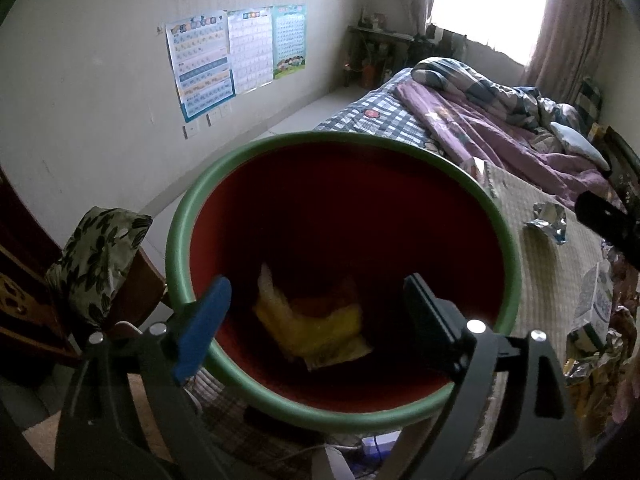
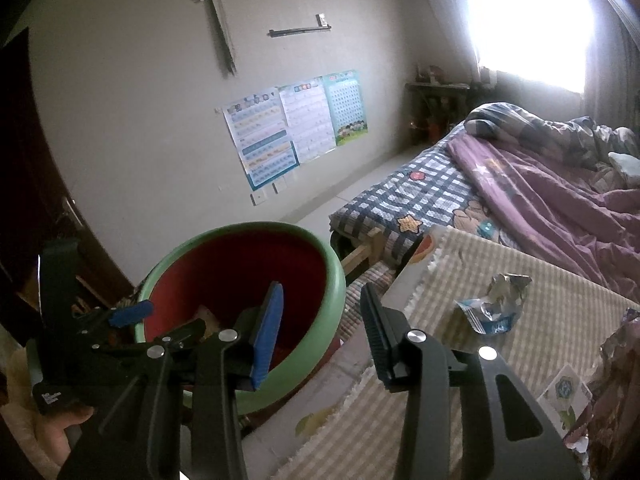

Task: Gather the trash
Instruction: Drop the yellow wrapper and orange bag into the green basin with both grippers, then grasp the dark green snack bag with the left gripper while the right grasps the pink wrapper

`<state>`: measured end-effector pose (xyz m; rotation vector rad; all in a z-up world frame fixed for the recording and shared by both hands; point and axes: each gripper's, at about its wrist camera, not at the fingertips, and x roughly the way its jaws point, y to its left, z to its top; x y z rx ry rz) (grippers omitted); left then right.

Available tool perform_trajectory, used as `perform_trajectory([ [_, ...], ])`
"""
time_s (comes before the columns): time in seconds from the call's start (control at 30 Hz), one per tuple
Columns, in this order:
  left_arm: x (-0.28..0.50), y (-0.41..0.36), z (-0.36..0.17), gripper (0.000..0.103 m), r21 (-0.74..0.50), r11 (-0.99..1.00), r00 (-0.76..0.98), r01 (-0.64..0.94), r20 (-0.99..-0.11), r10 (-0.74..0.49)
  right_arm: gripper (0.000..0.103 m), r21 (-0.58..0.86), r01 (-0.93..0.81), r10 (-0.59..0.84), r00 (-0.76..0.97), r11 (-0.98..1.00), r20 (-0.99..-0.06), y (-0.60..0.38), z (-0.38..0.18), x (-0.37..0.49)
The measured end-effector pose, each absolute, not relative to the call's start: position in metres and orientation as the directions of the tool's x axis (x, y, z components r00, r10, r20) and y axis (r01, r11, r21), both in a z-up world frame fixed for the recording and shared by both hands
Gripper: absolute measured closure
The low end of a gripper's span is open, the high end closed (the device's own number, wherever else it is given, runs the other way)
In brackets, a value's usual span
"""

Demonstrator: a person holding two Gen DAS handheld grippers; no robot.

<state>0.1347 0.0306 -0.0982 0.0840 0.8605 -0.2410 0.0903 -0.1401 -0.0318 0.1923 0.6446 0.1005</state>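
Left gripper (image 1: 316, 320) hung over my red bin (image 1: 516, 276), jaws wide, nothing between them. Directly below it, a yellow wrapper (image 1: 320, 328) lay on the bin's bottom. Right gripper (image 2: 320, 328) stood part open and empty, beside the bin's rim. Ahead and right of it, a crumpled blue-silver wrapper (image 2: 494, 306) lay on the striped mat (image 2: 560, 320).

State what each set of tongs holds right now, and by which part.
Nothing is held. The left tongs stand open over the bin, where a yellow wrapper lies. The right tongs are open and empty.
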Motion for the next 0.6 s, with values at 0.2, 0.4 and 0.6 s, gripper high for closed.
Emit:
perform_trajectory([
  [0.2, 0.133, 0.033, -0.097, 0.017, -0.033, 0.968, 0.631, 0.25, -0.753, -0.189, 0.063, 0.205, -0.02, 0.14, 0.793, 0.979, -0.594, -0.143, -0.032, 0.089],
  [0.4, 0.131, 0.035, -0.095, 0.017, -0.05, 0.968, 0.636, 0.244, -0.746, -0.199, 0.06, 0.203, 0.112, 0.03, 0.809, 0.973, -0.587, -0.195, -0.023, 0.073],
  [0.6, 0.123, 0.029, -0.091, 0.017, -0.051, 0.968, 0.657, 0.247, -0.725, -0.206, 0.056, 0.188, 0.292, -0.125, 0.789, 0.938, -0.601, -0.26, -0.025, 0.026],
])
